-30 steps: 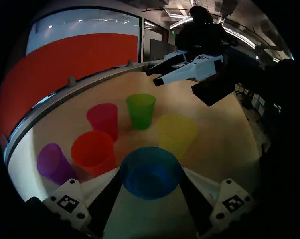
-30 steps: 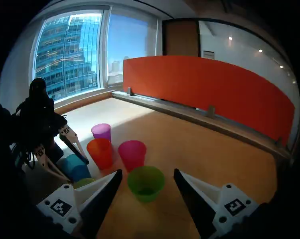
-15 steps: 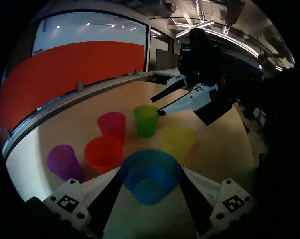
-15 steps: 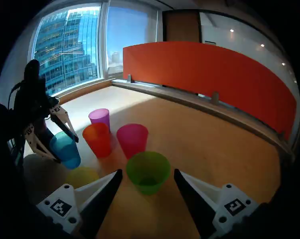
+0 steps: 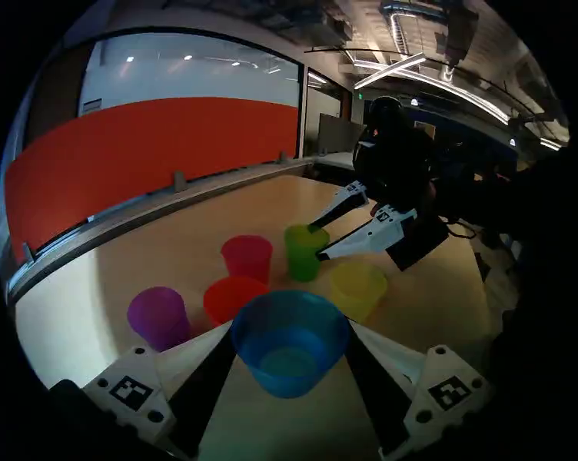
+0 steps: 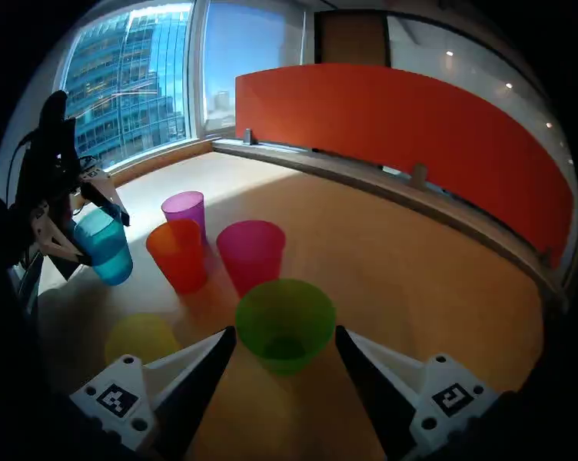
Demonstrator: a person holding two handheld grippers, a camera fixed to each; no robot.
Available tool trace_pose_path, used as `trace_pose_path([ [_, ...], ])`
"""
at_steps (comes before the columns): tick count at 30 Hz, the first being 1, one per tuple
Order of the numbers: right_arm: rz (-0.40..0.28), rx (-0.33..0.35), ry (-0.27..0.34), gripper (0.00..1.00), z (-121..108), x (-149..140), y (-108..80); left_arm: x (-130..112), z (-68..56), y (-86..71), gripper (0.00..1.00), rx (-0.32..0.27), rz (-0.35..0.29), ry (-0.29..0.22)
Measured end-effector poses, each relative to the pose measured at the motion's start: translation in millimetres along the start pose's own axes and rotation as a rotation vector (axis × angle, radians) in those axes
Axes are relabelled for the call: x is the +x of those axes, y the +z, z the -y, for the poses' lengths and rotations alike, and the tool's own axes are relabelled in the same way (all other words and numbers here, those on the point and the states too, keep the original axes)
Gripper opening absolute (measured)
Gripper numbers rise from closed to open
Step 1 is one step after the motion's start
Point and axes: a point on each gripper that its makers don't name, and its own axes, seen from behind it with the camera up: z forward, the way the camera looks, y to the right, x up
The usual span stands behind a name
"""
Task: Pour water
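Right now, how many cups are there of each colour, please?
Blue cup: 1
Green cup: 1
Yellow cup: 1
Orange cup: 1
Pink cup: 1
Purple cup: 1
Total: 6 cups

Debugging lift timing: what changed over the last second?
Left claw lifted the blue cup off the table, still gripped. Right claw advanced, open, to straddle the green cup. Purple, orange, pink and yellow cups unmoved.

Translucent plastic blue cup (image 5: pixel 290 349) above smooth wooden table (image 5: pixel 174 230).
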Motion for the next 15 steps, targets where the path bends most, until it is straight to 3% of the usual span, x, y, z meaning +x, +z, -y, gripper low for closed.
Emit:
trace_pose_path([
  [8, 0.008, 0.009, 0.0, 1.0, 3.0, 0.1, 14.8, 4.9, 9.9, -9.9, 0.89, 0.029, -0.015, -0.007],
  [15, 0.009, 0.001, -0.006, 0.91, 2.1, -0.1, 19.6, 8.9, 12.6, -17.1, 0.89, 0.043, -0.025, -0.004],
])
